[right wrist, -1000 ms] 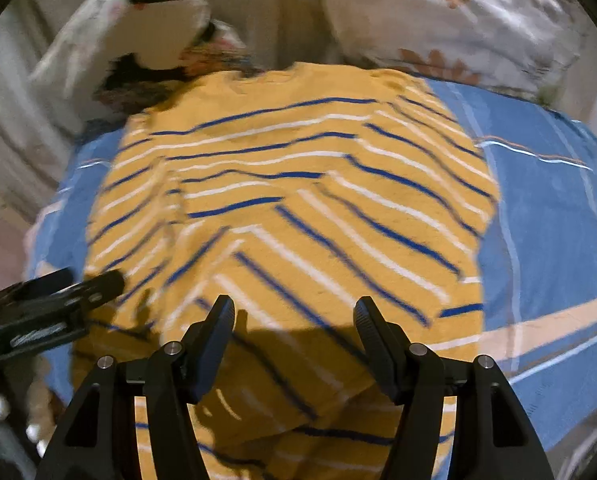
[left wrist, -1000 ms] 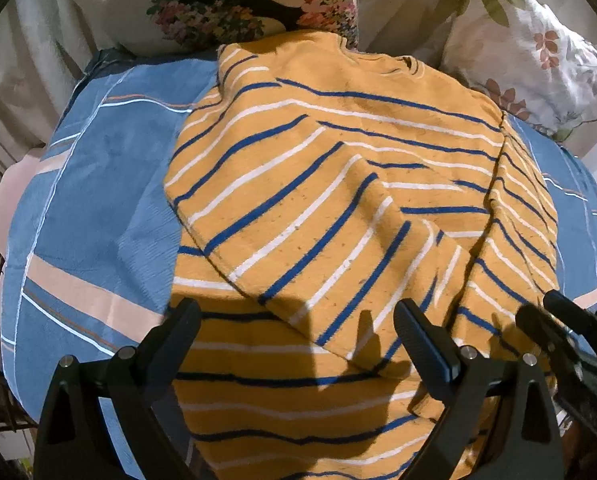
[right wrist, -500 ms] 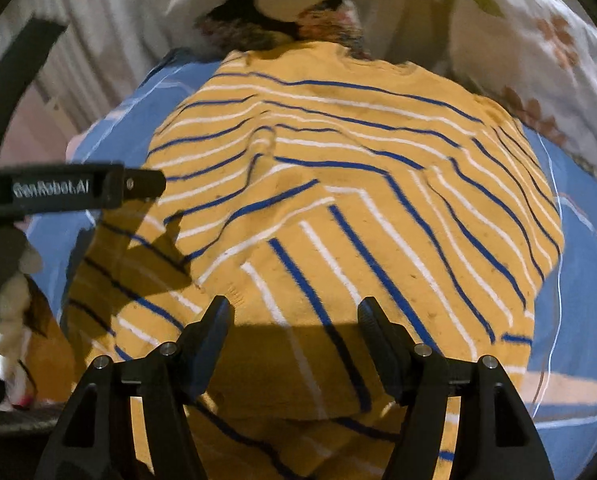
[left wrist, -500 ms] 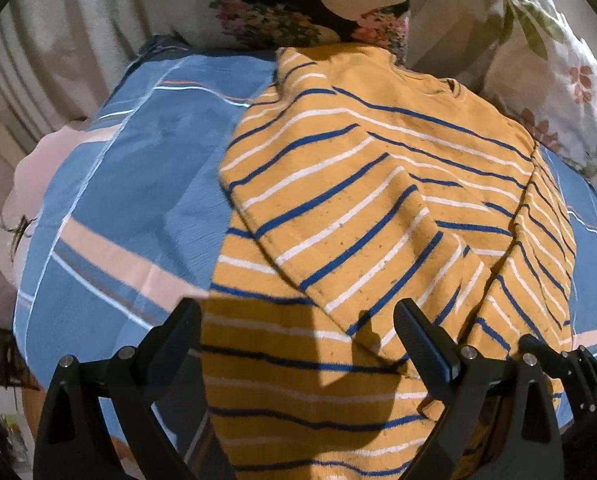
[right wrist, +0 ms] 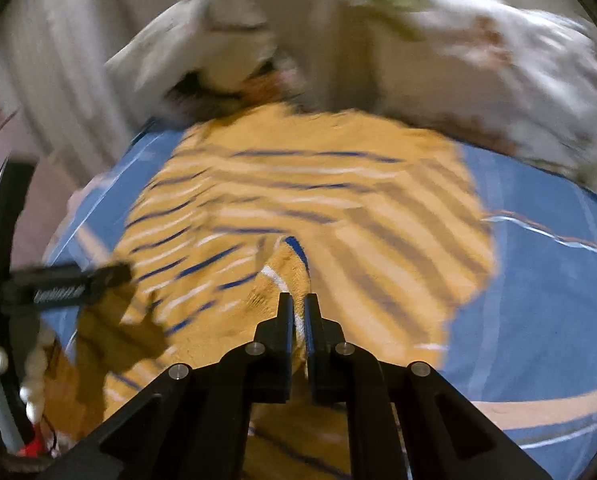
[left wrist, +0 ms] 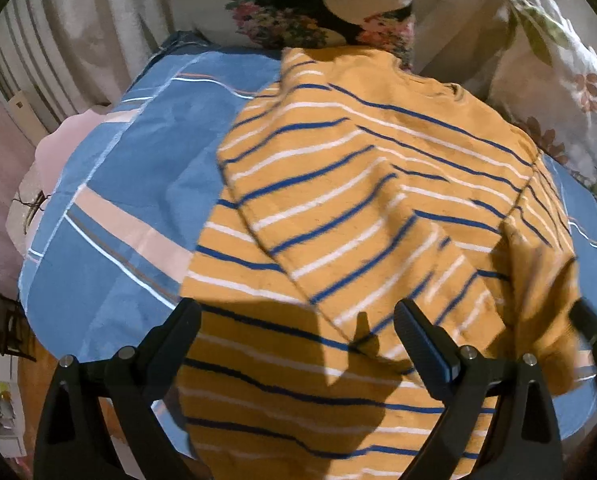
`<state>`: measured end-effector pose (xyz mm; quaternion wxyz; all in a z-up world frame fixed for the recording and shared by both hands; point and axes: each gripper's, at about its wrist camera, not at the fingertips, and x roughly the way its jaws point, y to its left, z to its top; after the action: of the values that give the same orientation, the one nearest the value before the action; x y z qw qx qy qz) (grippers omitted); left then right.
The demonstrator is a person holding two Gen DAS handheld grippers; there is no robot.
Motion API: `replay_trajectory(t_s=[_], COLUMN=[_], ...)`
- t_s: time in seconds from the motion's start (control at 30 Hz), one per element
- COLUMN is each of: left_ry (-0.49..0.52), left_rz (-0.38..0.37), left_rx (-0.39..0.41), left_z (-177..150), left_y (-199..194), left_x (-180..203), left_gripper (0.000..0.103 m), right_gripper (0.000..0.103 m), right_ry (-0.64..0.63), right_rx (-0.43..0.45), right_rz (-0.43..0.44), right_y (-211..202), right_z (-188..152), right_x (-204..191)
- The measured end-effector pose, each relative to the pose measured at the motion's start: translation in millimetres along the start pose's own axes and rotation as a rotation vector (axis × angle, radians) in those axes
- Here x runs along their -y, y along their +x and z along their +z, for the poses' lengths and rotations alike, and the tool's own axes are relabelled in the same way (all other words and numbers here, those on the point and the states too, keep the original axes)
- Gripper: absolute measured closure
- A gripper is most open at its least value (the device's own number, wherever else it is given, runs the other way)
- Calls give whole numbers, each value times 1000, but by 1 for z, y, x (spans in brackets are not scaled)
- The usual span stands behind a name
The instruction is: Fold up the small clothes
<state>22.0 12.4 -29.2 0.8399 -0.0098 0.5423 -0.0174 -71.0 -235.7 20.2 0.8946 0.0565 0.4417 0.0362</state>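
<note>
Right hand-held gripper (right wrist: 298,308) just closed, pinching yellow striped shirt (right wrist: 282,268) fold

The right tool (right wrist: 298,312) closed from wide open onto a raised fold of the yellow striped sweater (right wrist: 286,264). That fold lifted off the bed. The left tool (left wrist: 296,324) shifted sideways, jaws unchanged.
</note>
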Motion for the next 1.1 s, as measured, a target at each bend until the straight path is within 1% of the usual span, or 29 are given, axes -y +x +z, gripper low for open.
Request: replay_trajectory(t_s=[0.07,0.13,0.17,0.2,0.27,0.33,0.37,0.4,0.43,0.5,0.57,0.63,0.67,0.7,0.73,0.77,0.8,0.83,0.87,0.9,0.93,0.97,1.0,1.03,1.1], left_ry=[13,23,27,26,18,7,4,1,3,20,45,84,117,164,215,240,263,266,268,259,231,178,149,125,66], left_rz=[-8,-13,-16,-22,-25,-18,-16,-16,-18,-28,-44,-65,-71,-65,-50,-42,-36,-37,-24,-29,-61,-103,-116,-118,-84], left_rx=[-1,-1,-3,-6,-14,-23,-26,-31,-32,-31,-32,-31,-26,-26,-40,-53,-60,-39,-26,-26,-32,-38,-35,-27,10], left_z=[-2,-4,-5,-5,-5,-5,-6,-6,-6,-6,-7,-9,-11,-13,-16,-17,-18,-18,-17,-14,-12,-8,-5,-2,5], left_y=[0,0,0,1,3,7,9,10,11,13,14,17,19,24,31,37,42,40,38,35,33,29,26,22,15], left_x=[10,18,22,25,26,26,26,26,28,34,42,55,63,73,82,86,90,90,89,85,79,67,59,50,24], left_gripper=[6,6,6,6,6,6,6,6,6,6,6,6,10,20,29,55,64,74,96,97,97,97,97,97,97], right_gripper=[97,97,97,97,97,97,97,97,96,95,93,91,91,87,80,77,76,76,76,76,76,76,76,76,76], right_ry=[60,160,192,230,293,360,425,471,523,567,554,544,540,529,509,488,467,437,415,393,372,357,344,330,313], right_rx=[24,46,52,61,73,59,43,32,32,68,69,64,61,56,48,39,30,22,18,17,17,20,25,29,34], right_rz=[-87,-179,-216,-275,-446,-606,-674,-698,-701,-674,-661,-603,-579,-543,-508,-484,-465,-443,-432,-422,-410,-396,-386,-379,-366], right_y=[-12,-25,-31,-38,-52,-64,-71,-76,-84,-92,-88,-77,-72,-67,-61,-56,-49,-43,-39,-36,-34,-31,-30,-28,-25], right_z=[1,1,0,-1,-7,-17,-25,-30,-36,-41,-41,-39,-39,-39,-37,-38,-36,-33,-30,-28,-25,-22,-19,-15,-9], right_x=[35,83,100,122,168,210,234,247,259,263,254,240,234,224,214,204,193,182,173,165,156,152,146,141,132])
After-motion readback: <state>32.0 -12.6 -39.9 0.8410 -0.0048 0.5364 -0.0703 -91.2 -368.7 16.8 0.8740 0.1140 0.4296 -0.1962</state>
